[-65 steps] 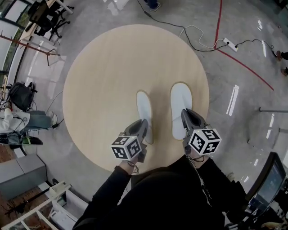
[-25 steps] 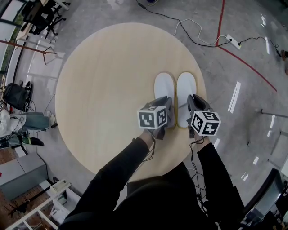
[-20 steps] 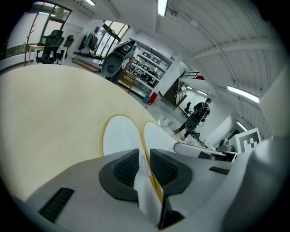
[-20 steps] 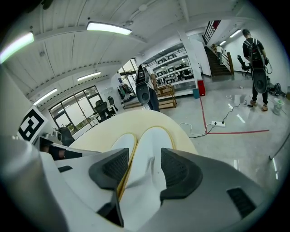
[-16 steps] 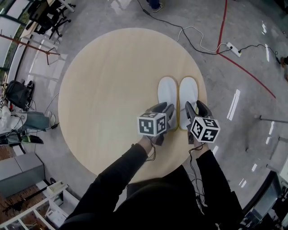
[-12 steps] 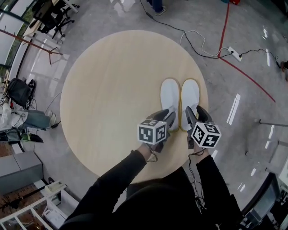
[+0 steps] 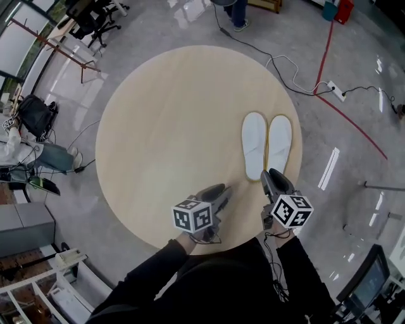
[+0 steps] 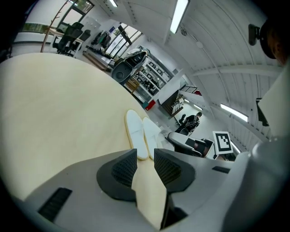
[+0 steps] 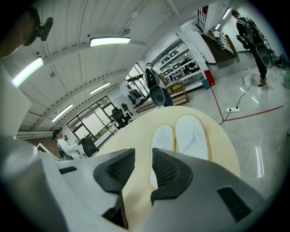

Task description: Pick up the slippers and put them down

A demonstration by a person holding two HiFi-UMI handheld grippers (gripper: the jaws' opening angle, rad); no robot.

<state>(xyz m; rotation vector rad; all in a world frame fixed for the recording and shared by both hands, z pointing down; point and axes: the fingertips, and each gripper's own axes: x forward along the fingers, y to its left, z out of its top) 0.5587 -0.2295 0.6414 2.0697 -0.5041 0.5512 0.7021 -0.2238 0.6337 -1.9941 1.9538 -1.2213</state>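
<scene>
Two white slippers with tan rims lie side by side, toes away from me, at the right of the round wooden table [image 7: 164,126]: the left slipper [image 7: 254,145] [image 8: 136,135] [image 9: 162,136] and the right slipper [image 7: 280,142] [image 8: 152,131] [image 9: 194,132]. My left gripper [image 7: 217,192] [image 8: 145,157] hovers well back and left of them. Its jaws have just been opening and hold nothing. My right gripper [image 7: 269,176] [image 9: 143,164] hangs just behind the heels; its jaws opened wide, have just been closing partway, and are empty.
The table's near edge runs just under both grippers. On the floor beyond lie cables and a power strip [image 7: 335,90], with a red line [image 7: 354,123] to the right. Office chairs [image 7: 95,16] and a bag [image 7: 35,115] stand at the left.
Both grippers have let go of the slippers and drawn back toward me, the left one farther and leftward. The slippers stay together on the table.
</scene>
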